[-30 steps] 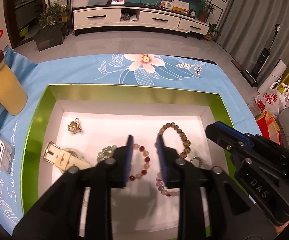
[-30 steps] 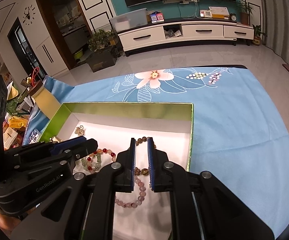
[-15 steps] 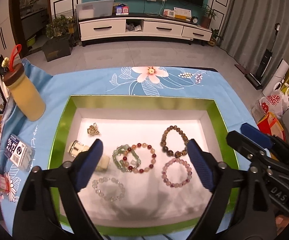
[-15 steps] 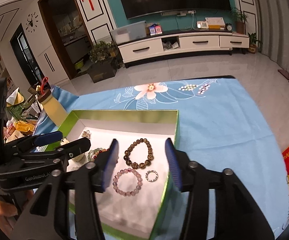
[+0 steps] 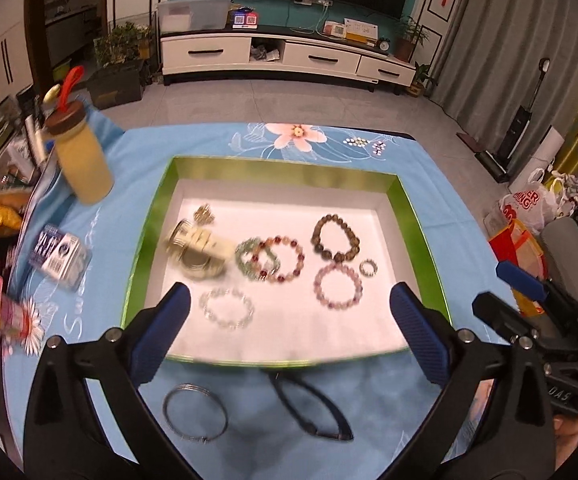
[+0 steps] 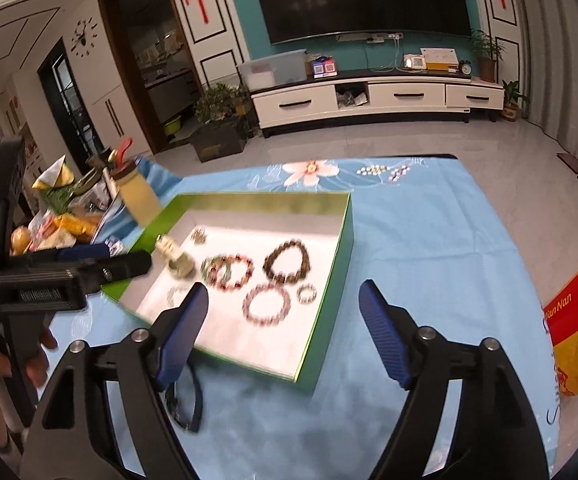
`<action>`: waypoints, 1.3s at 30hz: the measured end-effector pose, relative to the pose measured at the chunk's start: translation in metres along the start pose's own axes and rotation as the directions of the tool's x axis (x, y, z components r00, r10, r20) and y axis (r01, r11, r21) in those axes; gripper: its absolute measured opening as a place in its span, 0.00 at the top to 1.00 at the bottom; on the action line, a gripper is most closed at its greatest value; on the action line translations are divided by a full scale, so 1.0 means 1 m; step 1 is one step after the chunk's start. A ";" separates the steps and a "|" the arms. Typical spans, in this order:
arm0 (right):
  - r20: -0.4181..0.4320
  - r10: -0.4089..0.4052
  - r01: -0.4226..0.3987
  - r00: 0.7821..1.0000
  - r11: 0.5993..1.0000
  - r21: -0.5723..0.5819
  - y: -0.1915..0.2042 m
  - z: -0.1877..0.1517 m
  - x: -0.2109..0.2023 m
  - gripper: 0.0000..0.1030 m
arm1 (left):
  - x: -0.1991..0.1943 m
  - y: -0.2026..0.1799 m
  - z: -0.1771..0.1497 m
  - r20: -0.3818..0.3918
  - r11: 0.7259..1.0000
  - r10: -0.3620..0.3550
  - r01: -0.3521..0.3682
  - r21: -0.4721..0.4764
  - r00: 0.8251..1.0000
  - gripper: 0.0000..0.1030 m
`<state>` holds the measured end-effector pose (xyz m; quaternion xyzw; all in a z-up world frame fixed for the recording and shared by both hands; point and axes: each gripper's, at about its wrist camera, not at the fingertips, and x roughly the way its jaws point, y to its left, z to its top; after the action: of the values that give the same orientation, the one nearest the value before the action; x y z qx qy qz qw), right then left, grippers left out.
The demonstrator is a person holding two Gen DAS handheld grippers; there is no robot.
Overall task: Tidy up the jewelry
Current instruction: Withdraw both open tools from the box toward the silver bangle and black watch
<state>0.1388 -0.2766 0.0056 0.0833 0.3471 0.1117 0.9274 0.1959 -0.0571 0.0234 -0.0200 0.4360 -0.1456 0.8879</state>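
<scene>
A green box with a white floor (image 5: 417, 216) (image 6: 345, 224) holds several bead bracelets: a brown one (image 5: 335, 238) (image 6: 287, 262), a pink one (image 5: 337, 286) (image 6: 267, 304), a red one (image 5: 285, 258), a clear one (image 5: 227, 308), plus a small ring (image 5: 367, 267) and a cream watch (image 5: 199, 250). A silver bangle (image 5: 195, 410) and a black band (image 5: 309, 408) lie on the cloth in front of the box. My left gripper (image 5: 289, 332) and right gripper (image 6: 283, 332) are open and empty, raised above the box's near edge.
A blue floral cloth (image 5: 149, 152) covers the table. A yellow bottle with a brown lid (image 5: 79, 154) stands left of the box, with small packets (image 5: 59, 256) beside it. Bags (image 5: 529, 208) sit on the floor to the right.
Both grippers opened wide and pulled back and up from the box. The bangle and black band on the cloth came into view.
</scene>
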 end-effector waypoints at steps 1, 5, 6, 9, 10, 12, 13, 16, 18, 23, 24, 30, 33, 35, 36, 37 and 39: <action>-0.006 0.006 -0.006 1.000 1.000 -0.002 0.001 -0.003 -0.002 0.23 | -0.005 0.004 -0.004 0.000 1.000 0.000 0.000 -0.011 1.000 0.02; -0.027 0.027 -0.027 0.999 1.000 0.002 0.005 -0.020 -0.010 0.17 | -0.019 0.028 -0.022 0.001 0.998 0.020 -0.020 -0.056 1.000 0.02; -0.032 0.032 -0.032 0.999 0.999 0.002 0.006 -0.023 -0.010 0.17 | -0.022 0.035 -0.030 -0.002 0.997 0.038 -0.038 -0.069 0.999 0.02; -0.057 0.046 -0.046 0.997 0.999 0.006 0.008 -0.035 -0.010 0.17 | -0.026 0.055 -0.050 -0.026 0.992 0.072 -0.075 -0.103 0.997 0.02; -0.065 0.052 -0.052 0.997 0.999 0.009 0.009 -0.039 -0.010 0.17 | -0.027 0.061 -0.057 -0.036 0.990 0.077 -0.081 -0.113 0.996 0.02; -0.079 0.067 -0.066 0.995 0.998 0.010 0.013 -0.048 -0.011 0.17 | -0.027 0.073 -0.071 -0.055 0.986 0.085 -0.092 -0.137 0.995 0.02; -0.086 0.072 -0.071 0.994 0.997 0.010 0.016 -0.054 -0.012 0.17 | -0.027 0.078 -0.078 -0.065 0.984 0.088 -0.097 -0.149 0.994 0.02; -0.102 0.089 -0.087 0.991 0.996 0.018 0.020 -0.066 -0.012 0.17 | -0.025 0.095 -0.097 -0.090 0.975 0.106 -0.121 -0.187 0.990 0.02; -0.110 0.097 -0.095 0.989 0.995 0.024 0.022 -0.074 -0.012 0.17 | -0.021 0.104 -0.109 -0.108 0.967 0.129 -0.149 -0.206 0.986 0.02; -0.121 0.121 -0.117 0.985 0.992 0.040 0.027 -0.089 -0.012 0.17 | -0.013 0.113 -0.133 -0.129 0.962 0.134 -0.160 -0.221 0.983 0.02; -0.123 0.128 -0.123 0.984 0.991 0.047 0.028 -0.093 -0.012 0.17 | -0.011 0.113 -0.136 -0.127 0.963 0.138 -0.163 -0.214 0.982 0.02; -0.141 0.138 -0.132 0.980 0.990 0.053 0.037 -0.102 -0.009 0.17 | -0.008 0.108 -0.135 -0.057 0.980 0.146 -0.152 -0.132 0.988 0.02; -0.144 0.138 -0.134 0.980 0.990 0.037 0.043 -0.103 -0.008 0.17 | -0.002 0.105 -0.129 -0.043 0.985 0.151 -0.154 -0.081 0.988 0.02; -0.144 0.140 -0.137 0.980 0.990 0.030 0.047 -0.104 -0.007 0.17 | 0.002 0.104 -0.127 -0.045 0.985 0.161 -0.163 -0.051 0.986 0.02; -0.144 0.141 -0.139 0.979 0.990 0.028 0.048 -0.103 -0.006 0.17 | 0.005 0.105 -0.126 -0.046 0.984 0.173 -0.175 -0.036 0.984 0.03; -0.145 0.143 -0.141 0.979 0.990 0.025 0.049 -0.104 -0.005 0.17 | 0.007 0.105 -0.125 -0.046 0.983 0.183 -0.184 -0.025 0.982 0.04; -0.149 0.146 -0.145 0.978 0.989 0.019 0.050 -0.104 -0.002 0.17 | 0.011 0.107 -0.122 -0.044 0.983 0.183 -0.184 -0.016 0.982 0.07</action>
<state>0.0613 -0.2208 -0.0588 0.1037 0.4092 0.1836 0.8878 0.1324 0.0536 -0.0779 0.0143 0.4563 -0.0591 0.8878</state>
